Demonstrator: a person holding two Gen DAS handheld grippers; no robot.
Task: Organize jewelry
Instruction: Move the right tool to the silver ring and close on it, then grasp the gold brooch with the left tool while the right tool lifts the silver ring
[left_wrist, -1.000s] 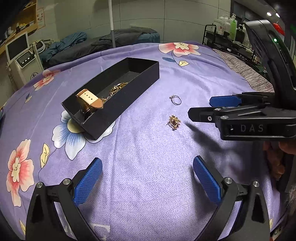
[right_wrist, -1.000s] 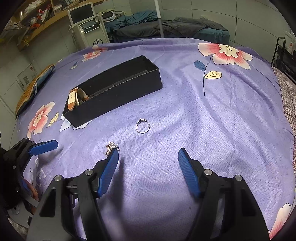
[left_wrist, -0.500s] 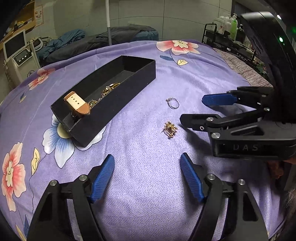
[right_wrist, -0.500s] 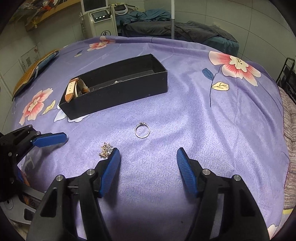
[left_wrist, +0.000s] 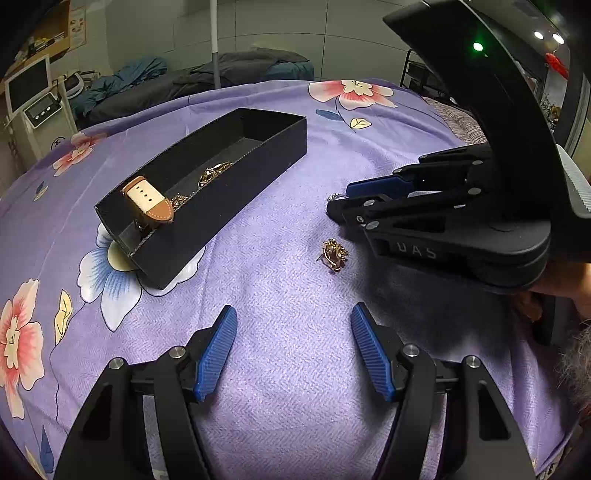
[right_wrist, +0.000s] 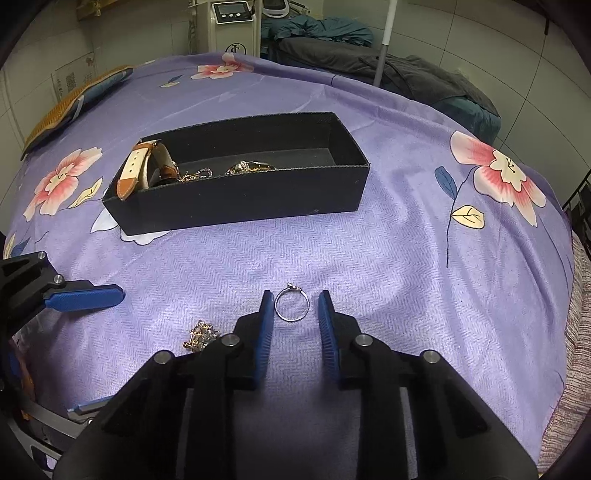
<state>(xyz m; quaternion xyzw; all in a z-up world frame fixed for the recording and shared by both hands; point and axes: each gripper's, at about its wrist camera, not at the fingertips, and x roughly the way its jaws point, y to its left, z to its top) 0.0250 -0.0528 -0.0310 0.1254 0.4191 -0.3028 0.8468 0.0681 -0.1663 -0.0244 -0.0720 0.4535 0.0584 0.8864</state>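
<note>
A silver ring (right_wrist: 291, 304) lies on the purple floral cloth between the pads of my right gripper (right_wrist: 295, 295), whose jaws have narrowed onto it. In the left wrist view that right gripper (left_wrist: 338, 205) comes in from the right and only a sliver of the ring (left_wrist: 334, 196) shows. A gold brooch (left_wrist: 333, 254) (right_wrist: 199, 335) lies loose on the cloth ahead of my left gripper (left_wrist: 293, 308), whose jaws are closing with nothing between them. The black box (left_wrist: 221, 206) (right_wrist: 240, 205) holds a tan-strapped watch (left_wrist: 147, 199) (right_wrist: 135, 173) and gold chains (left_wrist: 212, 173) (right_wrist: 251, 168).
The flowered cloth (left_wrist: 288, 369) covers a rounded bed or table. A pad of my left gripper's finger (right_wrist: 85, 298) enters the right wrist view from the left. A white machine with a screen (right_wrist: 231, 22) and dark bedding (right_wrist: 406, 74) stand beyond the far edge.
My right gripper moved forward over the ring, rolled, and its jaws closed in around it. The left gripper's jaws narrowed and the hand stayed about in place.
</note>
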